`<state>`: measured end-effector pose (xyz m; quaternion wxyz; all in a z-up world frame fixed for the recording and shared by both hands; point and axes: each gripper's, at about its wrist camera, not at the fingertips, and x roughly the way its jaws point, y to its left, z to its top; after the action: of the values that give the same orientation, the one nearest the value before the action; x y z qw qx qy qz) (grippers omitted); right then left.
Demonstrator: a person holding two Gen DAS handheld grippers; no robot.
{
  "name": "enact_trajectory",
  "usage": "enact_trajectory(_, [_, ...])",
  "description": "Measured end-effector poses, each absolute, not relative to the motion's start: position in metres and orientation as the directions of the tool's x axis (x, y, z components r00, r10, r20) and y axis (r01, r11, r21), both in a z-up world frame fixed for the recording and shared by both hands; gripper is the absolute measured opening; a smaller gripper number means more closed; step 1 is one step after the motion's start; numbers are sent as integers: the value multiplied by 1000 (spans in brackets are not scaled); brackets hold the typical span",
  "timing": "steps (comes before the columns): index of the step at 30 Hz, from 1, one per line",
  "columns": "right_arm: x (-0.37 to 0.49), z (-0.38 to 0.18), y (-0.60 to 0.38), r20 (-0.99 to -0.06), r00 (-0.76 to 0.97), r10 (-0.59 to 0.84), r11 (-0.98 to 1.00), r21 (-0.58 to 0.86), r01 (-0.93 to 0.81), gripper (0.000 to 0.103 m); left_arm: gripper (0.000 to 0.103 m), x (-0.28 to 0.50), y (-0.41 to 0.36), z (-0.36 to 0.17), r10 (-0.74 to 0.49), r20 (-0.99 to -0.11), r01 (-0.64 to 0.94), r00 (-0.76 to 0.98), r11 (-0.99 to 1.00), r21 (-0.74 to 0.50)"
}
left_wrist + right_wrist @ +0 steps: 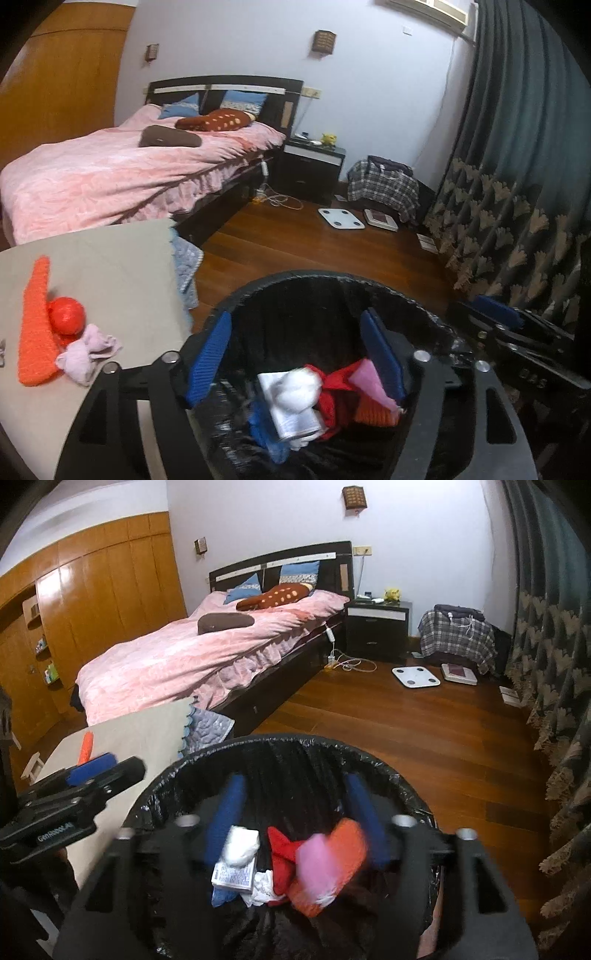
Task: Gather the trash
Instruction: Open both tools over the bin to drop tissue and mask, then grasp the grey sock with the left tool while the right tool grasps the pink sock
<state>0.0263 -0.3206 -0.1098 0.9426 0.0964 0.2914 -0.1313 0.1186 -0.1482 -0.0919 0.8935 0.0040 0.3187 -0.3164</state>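
A black bin lined with a black bag (332,280) (295,744) stands on the wood floor and holds several pieces of trash: a white wad (299,391) (242,843), red scraps (334,387) (282,853), a pink piece (365,380) (317,864) and an orange knit piece (373,410) (349,840). My left gripper (295,354) hangs open and empty over the bin. My right gripper (295,812) is open and empty over it too. On the beige table (110,258) lie an orange knit strip (35,321), a red ball (66,315) and a pink crumpled cloth (86,352).
A bed with a pink cover (110,173) (207,653) stands behind the table. A dark nightstand (376,627), two floor scales (415,676), a plaid-covered pile (458,635) and a patterned curtain (554,664) line the far side and right. Wood wardrobes (92,602) stand left.
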Motion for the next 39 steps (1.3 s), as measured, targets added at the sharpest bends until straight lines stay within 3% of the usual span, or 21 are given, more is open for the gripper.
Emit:
enact_trajectory(1, [25, -108, -319, -565, 801, -198, 946, 102, 306, 88, 79, 118, -142, -90, -551, -566, 554, 613, 811, -189])
enact_trajectory(2, [26, -107, -318, -558, 805, -200, 947, 101, 305, 92, 84, 118, -135, -89, -539, -561, 541, 628, 821, -184])
enact_trajectory(6, [28, -100, -310, -548, 818, -174, 957, 104, 273, 95, 90, 118, -104, -80, -487, -539, 485, 687, 860, -159])
enact_trajectory(24, [98, -88, -177, -542, 837, 73, 992, 122, -7, 96, 95, 109, 64, -81, -150, -532, 157, 833, 987, -32])
enact_trajectory(39, [158, -125, -84, -601, 789, 129, 992, 88, -95, 96, 95, 139, 153, -114, -9, -575, -8, 818, 1000, -27])
